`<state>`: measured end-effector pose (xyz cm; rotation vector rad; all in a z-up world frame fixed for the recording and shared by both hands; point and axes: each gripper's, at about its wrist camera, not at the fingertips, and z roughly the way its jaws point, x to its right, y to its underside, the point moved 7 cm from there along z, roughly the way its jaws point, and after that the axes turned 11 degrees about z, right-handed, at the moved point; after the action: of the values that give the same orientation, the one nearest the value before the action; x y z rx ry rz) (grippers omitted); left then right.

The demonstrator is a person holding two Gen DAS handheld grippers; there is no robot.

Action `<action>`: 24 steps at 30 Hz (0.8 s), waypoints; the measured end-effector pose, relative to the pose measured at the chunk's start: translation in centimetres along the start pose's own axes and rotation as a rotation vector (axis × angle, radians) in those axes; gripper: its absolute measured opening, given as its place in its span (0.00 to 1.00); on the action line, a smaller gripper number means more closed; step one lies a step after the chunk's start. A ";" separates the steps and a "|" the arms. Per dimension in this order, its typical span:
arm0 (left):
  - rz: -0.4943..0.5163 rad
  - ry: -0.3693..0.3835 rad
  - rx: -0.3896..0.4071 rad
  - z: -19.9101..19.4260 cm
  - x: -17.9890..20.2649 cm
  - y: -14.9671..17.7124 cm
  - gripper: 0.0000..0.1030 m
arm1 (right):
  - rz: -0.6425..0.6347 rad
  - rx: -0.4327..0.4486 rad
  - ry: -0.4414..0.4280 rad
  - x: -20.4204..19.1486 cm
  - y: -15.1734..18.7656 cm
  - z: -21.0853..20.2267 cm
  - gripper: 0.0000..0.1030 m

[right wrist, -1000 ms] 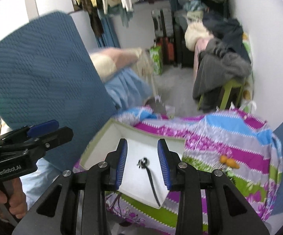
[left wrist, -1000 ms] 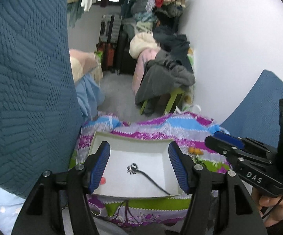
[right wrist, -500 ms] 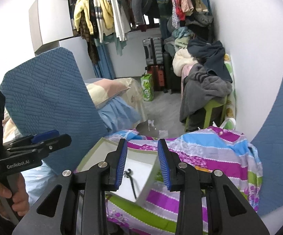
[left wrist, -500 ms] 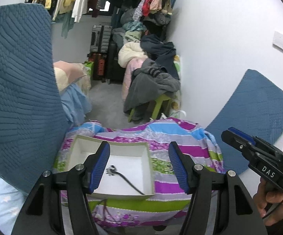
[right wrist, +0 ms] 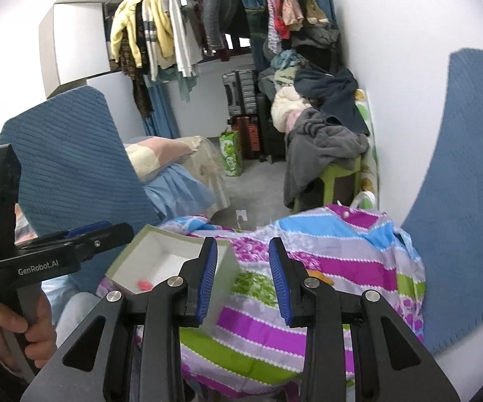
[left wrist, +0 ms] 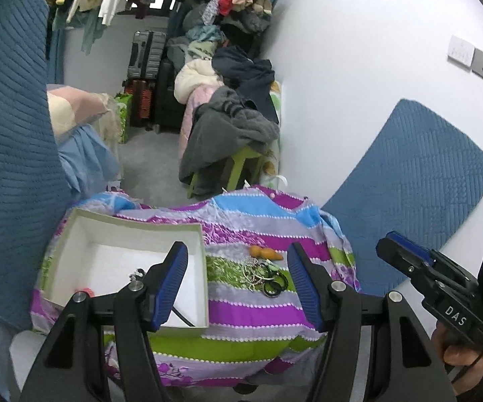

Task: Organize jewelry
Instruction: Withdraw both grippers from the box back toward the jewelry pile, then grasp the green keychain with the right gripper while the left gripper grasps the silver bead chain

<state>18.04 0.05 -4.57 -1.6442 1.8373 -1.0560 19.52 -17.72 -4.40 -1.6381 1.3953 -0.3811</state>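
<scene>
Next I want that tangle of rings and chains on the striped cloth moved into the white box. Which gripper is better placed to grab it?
Probably left. The left gripper is open with the jewelry pile framed between its fingers, beside the white box. The right gripper stands narrower, and its view barely shows the pile.

White walls point(right wrist: 392, 67), grey floor point(left wrist: 147, 167), clothes on a rail point(right wrist: 161, 33), suitcases point(right wrist: 241, 93), clothes heaped over a green stool point(left wrist: 241, 160), blue cushions point(left wrist: 408, 181).
</scene>
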 end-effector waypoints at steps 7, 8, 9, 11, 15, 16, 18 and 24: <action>0.006 0.064 -0.046 3.5 2.1 1.6 0.59 | 0.040 -0.011 0.029 3.5 2.2 0.2 0.30; 0.007 0.082 -0.054 4.2 2.6 2.0 0.59 | 0.041 -0.010 0.033 3.8 2.6 0.1 0.30; 0.010 0.088 -0.060 4.6 2.8 2.2 0.58 | 0.044 -0.011 0.036 4.3 3.0 0.3 0.29; 0.018 0.105 -0.077 5.9 3.7 2.7 0.58 | 0.053 -0.015 0.038 5.3 3.5 0.6 0.29; 0.038 0.141 -0.104 8.5 5.2 3.6 0.58 | 0.074 -0.012 0.045 7.5 4.7 1.8 0.29; 0.042 0.147 -0.107 9.0 5.4 3.8 0.58 | 0.079 -0.015 0.051 8.0 5.0 2.3 0.29; 0.047 0.151 -0.121 10.5 5.9 4.3 0.58 | 0.086 -0.023 0.056 9.2 5.7 3.4 0.28; 0.000 0.193 -0.185 15.1 6.0 5.8 0.50 | 0.124 -0.093 0.060 12.7 7.6 7.6 0.28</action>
<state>24.77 -9.46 -17.28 -1.6957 2.1160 -1.1069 24.35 -25.27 -18.46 -1.6164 1.5721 -0.2993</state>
